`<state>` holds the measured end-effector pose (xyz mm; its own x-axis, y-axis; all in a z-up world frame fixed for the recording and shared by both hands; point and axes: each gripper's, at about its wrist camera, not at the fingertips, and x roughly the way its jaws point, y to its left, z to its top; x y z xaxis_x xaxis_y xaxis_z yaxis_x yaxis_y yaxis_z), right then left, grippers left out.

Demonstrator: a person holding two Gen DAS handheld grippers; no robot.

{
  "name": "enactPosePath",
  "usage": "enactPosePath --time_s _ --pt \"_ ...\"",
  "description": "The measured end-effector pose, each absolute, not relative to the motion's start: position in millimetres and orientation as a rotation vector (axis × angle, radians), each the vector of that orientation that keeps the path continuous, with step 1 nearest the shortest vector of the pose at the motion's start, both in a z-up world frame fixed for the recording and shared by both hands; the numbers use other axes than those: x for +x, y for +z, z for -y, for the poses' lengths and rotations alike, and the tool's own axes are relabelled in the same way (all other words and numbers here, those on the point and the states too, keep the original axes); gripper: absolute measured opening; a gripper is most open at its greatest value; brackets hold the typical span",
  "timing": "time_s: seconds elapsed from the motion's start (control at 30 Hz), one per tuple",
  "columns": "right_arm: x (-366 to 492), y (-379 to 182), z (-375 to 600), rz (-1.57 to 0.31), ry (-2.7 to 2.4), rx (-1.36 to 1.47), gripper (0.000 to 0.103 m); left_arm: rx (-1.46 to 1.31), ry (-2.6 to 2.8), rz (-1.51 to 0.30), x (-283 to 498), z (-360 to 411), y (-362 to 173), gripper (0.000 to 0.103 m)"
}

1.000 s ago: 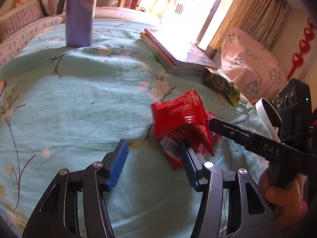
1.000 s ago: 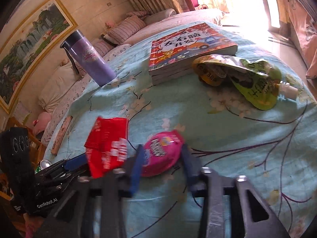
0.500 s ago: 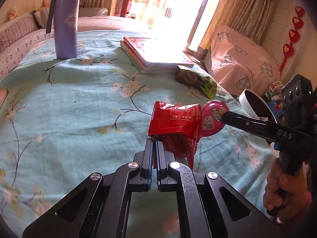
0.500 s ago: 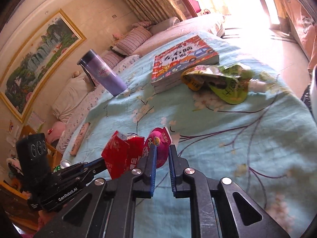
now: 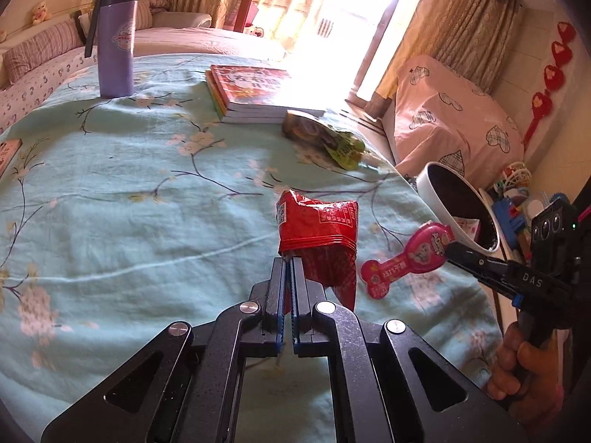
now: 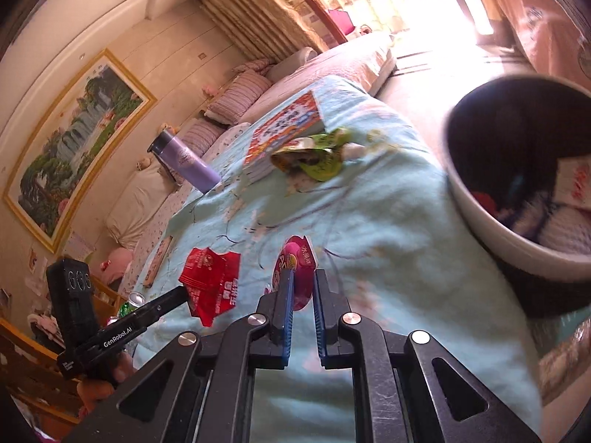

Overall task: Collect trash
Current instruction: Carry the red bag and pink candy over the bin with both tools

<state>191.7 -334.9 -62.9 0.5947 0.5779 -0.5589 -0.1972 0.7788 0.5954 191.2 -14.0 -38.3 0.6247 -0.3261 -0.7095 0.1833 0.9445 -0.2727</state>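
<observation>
My left gripper [image 5: 289, 263] is shut on a red snack wrapper [image 5: 317, 225] and holds it above the light blue tablecloth [image 5: 129, 192]; the wrapper also shows in the right wrist view [image 6: 212, 288]. My right gripper [image 6: 303, 277] is shut on a pink lollipop-shaped wrapper [image 6: 293, 262], also seen from the left wrist [image 5: 413, 254], and holds it up near a white bin with a black liner [image 6: 517, 251], [image 5: 436, 199]. A green and yellow pouch [image 5: 325, 136], [image 6: 314, 155] lies on the cloth by the books.
A stack of books [image 5: 251, 92] and a purple flask [image 5: 114, 40] stand at the far side of the table. The bin holds some litter. A pink covered seat [image 5: 454, 114] is beyond the table's right edge. A small flat pack [image 5: 7, 151] lies at the left edge.
Both grippers closed on their wrappers and lifted them off the cloth. The right gripper has swung toward the bin, which now fills the right of its view.
</observation>
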Motion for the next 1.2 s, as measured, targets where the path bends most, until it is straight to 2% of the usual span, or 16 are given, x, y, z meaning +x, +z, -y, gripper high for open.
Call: enactPosePath --time_s 0.23,0.3,0.4,0.5,0.57,0.63,0.8,0.9,0.93,0.97,1.0,1.03,1.07,1.2 --pt "170.1 -84.7 356.8 -0.834 0.47 0.568 0.01 -0.148 -0.31 -0.864 180.6 42.4 -37.6 0.002" --pt "166.8 -85.6 353.6 -0.854 0.47 0.516 0.005 -0.144 -0.317 -0.865 177.1 49.0 -36.5 0.002" --pt "162.6 -86.4 344.8 -0.887 0.483 0.434 0.012 -0.136 -0.32 -0.867 171.8 53.6 -36.1 0.002" --pt "165.2 -77.9 337.1 -0.866 0.482 0.311 0.022 -0.138 -0.31 -0.87 169.5 51.7 -39.0 0.002" --pt "170.7 -70.1 330.0 -0.85 0.495 0.208 0.043 -0.151 -0.307 -0.883 170.3 47.6 -42.8 0.002" --pt "182.5 -59.6 312.8 -0.819 0.518 0.056 0.054 -0.149 -0.3 -0.886 170.6 45.2 -44.2 0.002" --pt "202.1 -54.5 274.6 -0.81 0.633 -0.264 0.064 -0.173 -0.277 -0.877 173.0 34.1 -41.8 0.002" --pt "205.7 -67.3 262.5 -0.865 0.703 -0.367 0.064 -0.183 -0.268 -0.878 173.7 31.3 -42.8 0.002" --pt "205.9 -72.5 259.8 -0.884 0.705 -0.388 0.06 -0.185 -0.267 -0.879 174.0 30.7 -42.7 0.002" --pt "205.6 -76.7 259.7 -0.891 0.69 -0.398 0.05 -0.189 -0.268 -0.879 174.0 30.3 -42.7 0.002" --pt "204.1 -77.4 261.0 -0.881 0.683 -0.384 0.044 -0.194 -0.27 -0.878 173.9 30.3 -42.7 0.002" --pt "202.2 -76.8 264.6 -0.885 0.681 -0.351 0.022 -0.197 -0.271 -0.877 173.6 30.1 -42.3 0.002" --pt "202.1 -76.0 269.0 -0.89 0.666 -0.312 0.014 -0.199 -0.276 -0.876 173.2 31.1 -42.4 0.002" --pt "196.9 -69.9 287.2 -0.862 0.602 -0.182 0.014 -0.185 -0.302 -0.878 174.0 40.2 -42.8 0.002"
